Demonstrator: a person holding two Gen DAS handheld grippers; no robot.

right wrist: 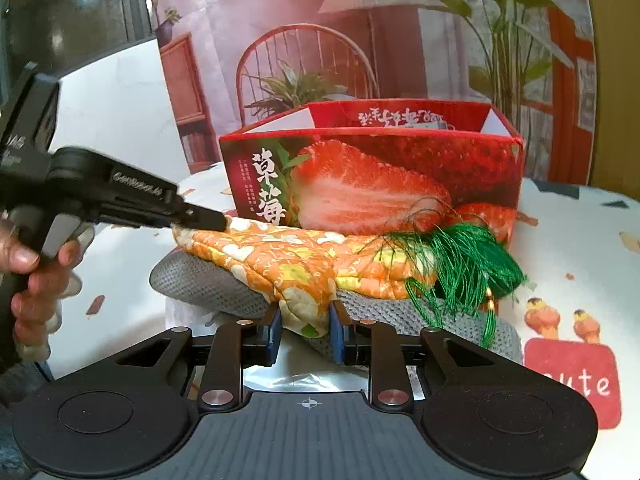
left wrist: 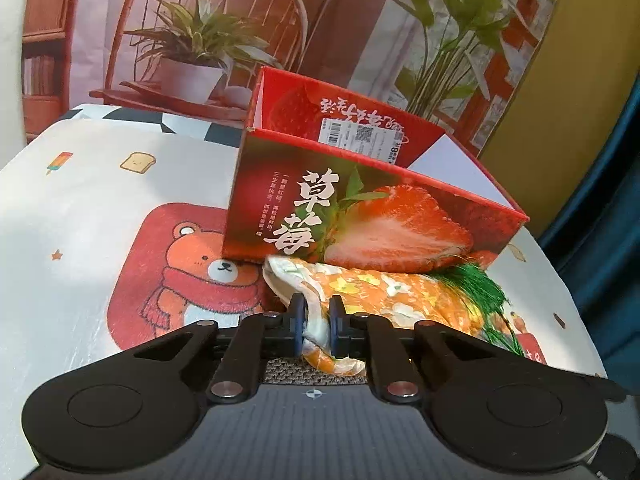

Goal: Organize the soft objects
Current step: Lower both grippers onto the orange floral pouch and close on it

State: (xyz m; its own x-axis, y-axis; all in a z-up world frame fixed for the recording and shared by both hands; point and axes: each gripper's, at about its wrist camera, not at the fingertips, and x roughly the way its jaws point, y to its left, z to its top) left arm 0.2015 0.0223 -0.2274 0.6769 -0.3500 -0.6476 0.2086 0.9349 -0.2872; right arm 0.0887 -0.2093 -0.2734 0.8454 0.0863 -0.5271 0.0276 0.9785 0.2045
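An orange floral quilted cloth (right wrist: 304, 264) with a green tassel (right wrist: 468, 264) lies on a grey knitted item (right wrist: 208, 286), in front of an open red strawberry box (right wrist: 372, 176). My right gripper (right wrist: 306, 330) is shut on the cloth's near corner. My left gripper (left wrist: 318, 328) is shut on another corner of the same cloth (left wrist: 384, 292); it shows in the right wrist view (right wrist: 200, 218) at the cloth's left end. In the left wrist view the box (left wrist: 360, 216) stands just behind the cloth, with the tassel (left wrist: 476, 284) at right.
The table (left wrist: 80, 216) has a white cover with a red bear picture (left wrist: 192, 272). A printed backdrop (right wrist: 320, 20) hangs behind the box. A person's hand (right wrist: 32, 280) holds the left gripper's handle. A dark blue curtain (left wrist: 600, 208) hangs at the right.
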